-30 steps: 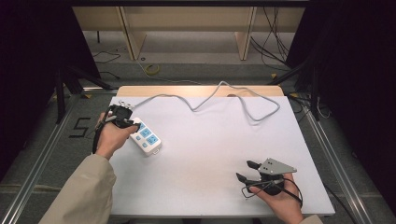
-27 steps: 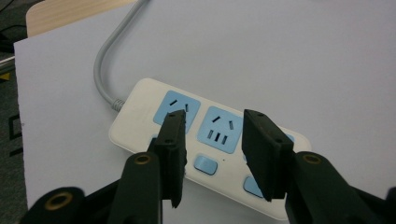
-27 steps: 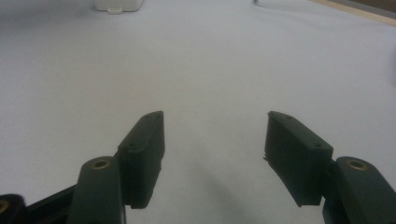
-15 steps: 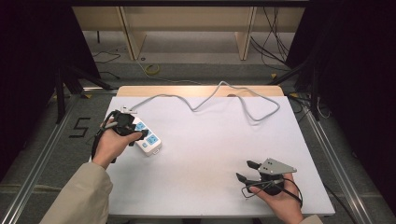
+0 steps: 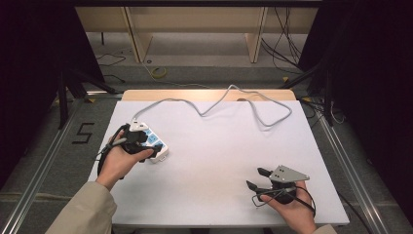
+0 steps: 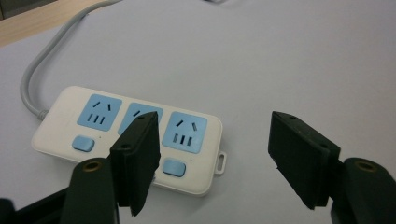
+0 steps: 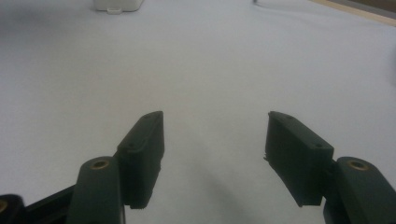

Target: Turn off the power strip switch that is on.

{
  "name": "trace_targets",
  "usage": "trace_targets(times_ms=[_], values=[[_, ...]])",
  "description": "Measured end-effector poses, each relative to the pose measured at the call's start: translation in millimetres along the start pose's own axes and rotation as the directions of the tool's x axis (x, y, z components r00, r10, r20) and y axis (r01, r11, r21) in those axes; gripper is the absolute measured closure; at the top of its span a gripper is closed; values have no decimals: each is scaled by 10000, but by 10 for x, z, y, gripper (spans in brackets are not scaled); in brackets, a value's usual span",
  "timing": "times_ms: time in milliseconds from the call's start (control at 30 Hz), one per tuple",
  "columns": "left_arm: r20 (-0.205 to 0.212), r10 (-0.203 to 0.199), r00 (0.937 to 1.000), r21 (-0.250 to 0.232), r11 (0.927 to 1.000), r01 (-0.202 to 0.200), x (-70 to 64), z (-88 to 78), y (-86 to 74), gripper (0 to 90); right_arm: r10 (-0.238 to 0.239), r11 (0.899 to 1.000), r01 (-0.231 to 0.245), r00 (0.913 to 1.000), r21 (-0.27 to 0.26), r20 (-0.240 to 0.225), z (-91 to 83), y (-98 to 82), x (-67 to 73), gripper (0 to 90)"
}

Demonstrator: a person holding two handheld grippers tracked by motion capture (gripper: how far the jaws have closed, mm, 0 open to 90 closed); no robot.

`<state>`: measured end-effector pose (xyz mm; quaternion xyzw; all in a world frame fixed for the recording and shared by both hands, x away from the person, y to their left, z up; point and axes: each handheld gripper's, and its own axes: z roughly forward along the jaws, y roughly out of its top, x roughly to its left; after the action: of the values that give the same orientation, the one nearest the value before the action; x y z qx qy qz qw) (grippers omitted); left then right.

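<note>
Two grippers over the white table (image 5: 219,161). Left gripper (image 6: 215,154) sits just above the white power strip (image 6: 126,140) near the table's left edge; jaws have just been opening, now wide apart, nothing between the pads, strip lying flat beneath. Strip's grey cord (image 5: 229,100) loops along the far edge. Right gripper (image 5: 258,178) rests near the front right, jaws apart, empty.

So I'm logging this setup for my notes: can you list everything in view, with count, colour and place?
power strip: one, white with three blue sockets and blue buttons, table's left side
cord: one, grey, looping from the strip along the far edge
table: one, white top with a wooden far edge
shelf unit: one, light wood, on the floor behind
left gripper: black, jaws have just been opening, nothing between them, over the strip
right gripper: black with grey plate, open, near right
</note>
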<state>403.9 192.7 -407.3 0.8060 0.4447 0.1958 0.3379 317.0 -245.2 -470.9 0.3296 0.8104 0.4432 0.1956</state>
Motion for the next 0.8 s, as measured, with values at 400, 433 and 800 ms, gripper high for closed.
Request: trace_targets(times_ms=[400,433,800], values=[[351,526,9980,-607,9969,-504,-190,-39,-359,316,2,10000,-2,10000,-12,7,-1,0,1,382],[336,534,9980,-692,9963,-509,-203,-42,-398,317,2,10000,-2,10000,-8,4,-1,0,2,382],[380,532,9979,-1297,9904,-478,-331,-94,-765,306,-71,10000,71,10000,5,0,2,5,5,380]])
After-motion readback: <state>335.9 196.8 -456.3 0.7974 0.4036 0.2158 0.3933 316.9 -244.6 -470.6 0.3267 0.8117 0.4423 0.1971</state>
